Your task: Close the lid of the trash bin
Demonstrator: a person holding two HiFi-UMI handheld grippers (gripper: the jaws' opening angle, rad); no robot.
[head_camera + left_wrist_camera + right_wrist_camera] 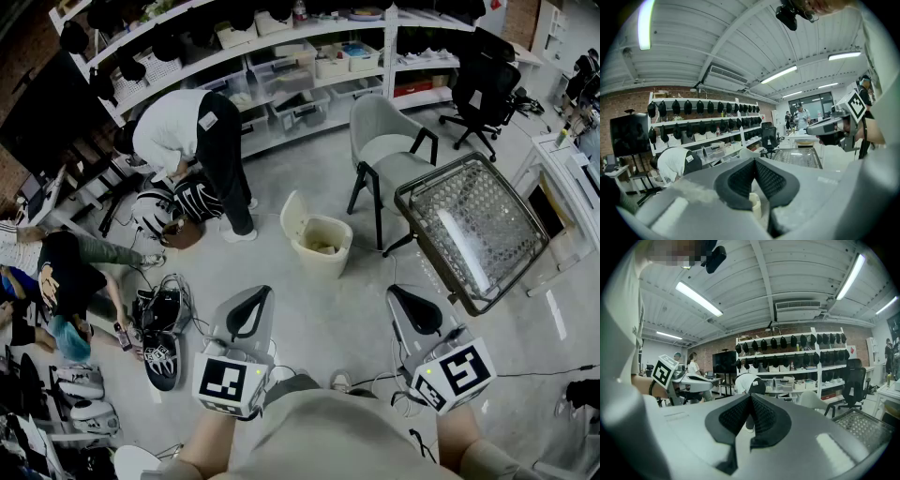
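Observation:
The cream trash bin [325,247] stands on the grey floor ahead of me. Its lid [293,218] is tipped up on the left side and some rubbish shows inside. My left gripper [264,293] and right gripper [395,292] are held low, near my body, well short of the bin and apart from it. Both have their black pads pressed together with nothing between them. In the left gripper view the jaws [754,161] meet at the tips, and a piece of the bin [755,206] shows in the gap below. The right gripper [750,397] points toward the shelves.
A grey chair [388,150] and a wire-mesh table [476,231] stand right of the bin. A person in white [187,129] bends over at the left, and another sits on the floor [56,272]. Cables and gear [159,319] lie at the lower left. Shelves [309,56] line the back.

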